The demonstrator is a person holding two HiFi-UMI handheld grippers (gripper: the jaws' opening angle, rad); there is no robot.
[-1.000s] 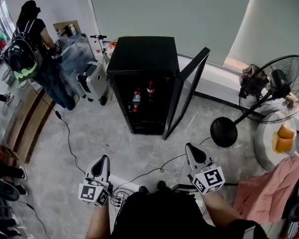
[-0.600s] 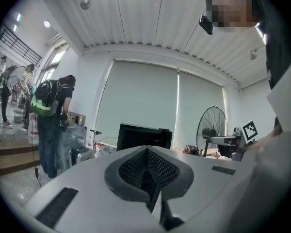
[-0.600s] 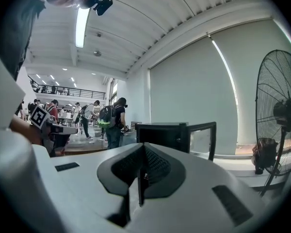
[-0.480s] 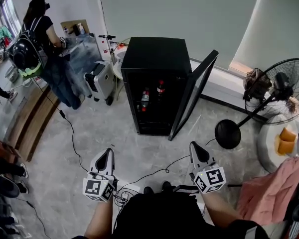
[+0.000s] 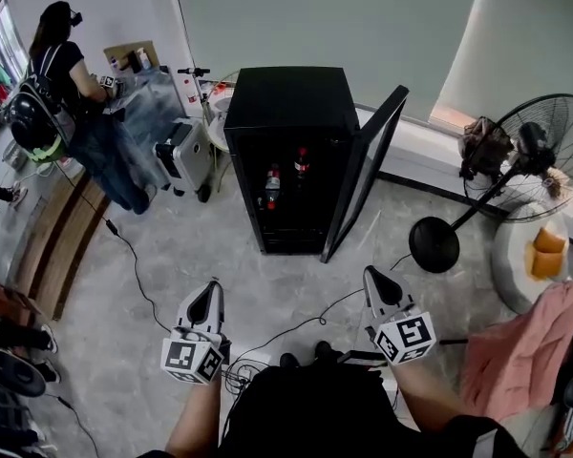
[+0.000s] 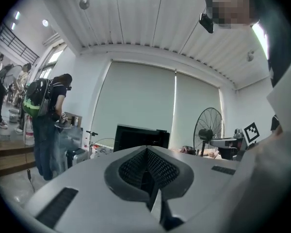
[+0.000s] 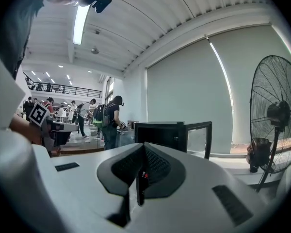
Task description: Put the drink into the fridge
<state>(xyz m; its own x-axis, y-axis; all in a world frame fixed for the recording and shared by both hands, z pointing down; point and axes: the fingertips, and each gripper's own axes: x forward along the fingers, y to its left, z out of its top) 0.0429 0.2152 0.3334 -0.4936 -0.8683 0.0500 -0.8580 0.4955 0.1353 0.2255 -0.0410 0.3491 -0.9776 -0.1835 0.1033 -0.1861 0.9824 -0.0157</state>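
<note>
A black fridge (image 5: pixel 291 113) stands ahead on the floor with its glass door (image 5: pixel 368 175) swung open to the right. Two drink bottles with red labels (image 5: pixel 272 184) (image 5: pixel 302 163) stand on its shelves. My left gripper (image 5: pixel 208 294) and right gripper (image 5: pixel 374 282) are held low near my body, well short of the fridge, both shut with nothing between the jaws. In the left gripper view the fridge (image 6: pixel 140 137) shows beyond the closed jaws of the left gripper (image 6: pixel 146 152). The right gripper view shows the fridge (image 7: pixel 160 132) and its open door (image 7: pixel 199 137) past the right gripper (image 7: pixel 143 152).
A standing fan (image 5: pixel 525 156) with a round base (image 5: pixel 433 244) is right of the fridge. A person with a backpack (image 5: pixel 62 84) and a suitcase (image 5: pixel 181 156) are to its left. Cables (image 5: pixel 306 318) run over the floor between me and the fridge. A pink cloth (image 5: pixel 520 351) lies at the right.
The head view has swayed a little, so the fridge sits slightly differently in it. Both grippers stay shut and low in front of me, about where they were.
</note>
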